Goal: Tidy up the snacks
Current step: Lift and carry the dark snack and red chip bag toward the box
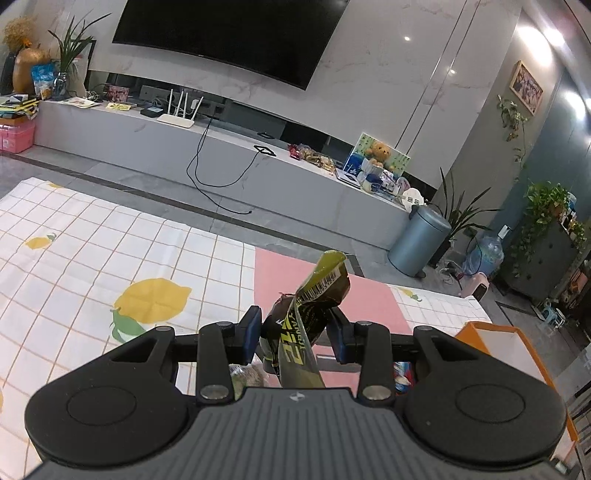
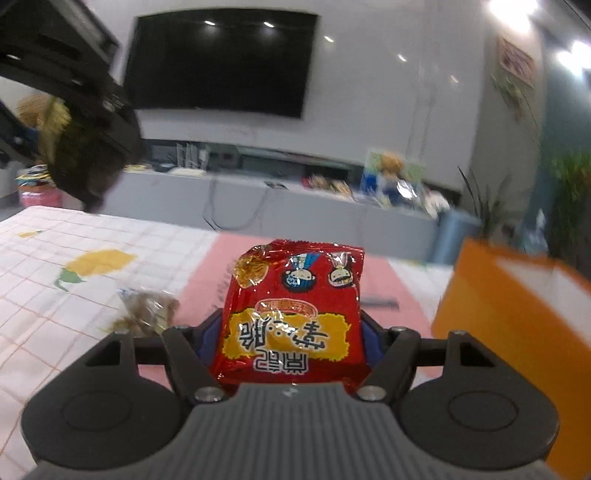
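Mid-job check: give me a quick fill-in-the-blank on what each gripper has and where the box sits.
1. The right gripper is shut on a ____ snack packet.
2. The left gripper holds a dark, yellow-green wrapper printed with a ____.
3. The open box is ____ outside.
4. The tablecloth is printed with ____.

Missing words: red; barcode; orange; lemons

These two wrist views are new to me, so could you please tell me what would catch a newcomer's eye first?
The red snack packet fills the middle of the right wrist view, clamped between the right gripper's fingers above the pink mat. In the left wrist view, the left gripper pinches a crumpled dark green wrapper that sticks upward. An orange box stands at the right, and a large dark television hangs on the far wall.
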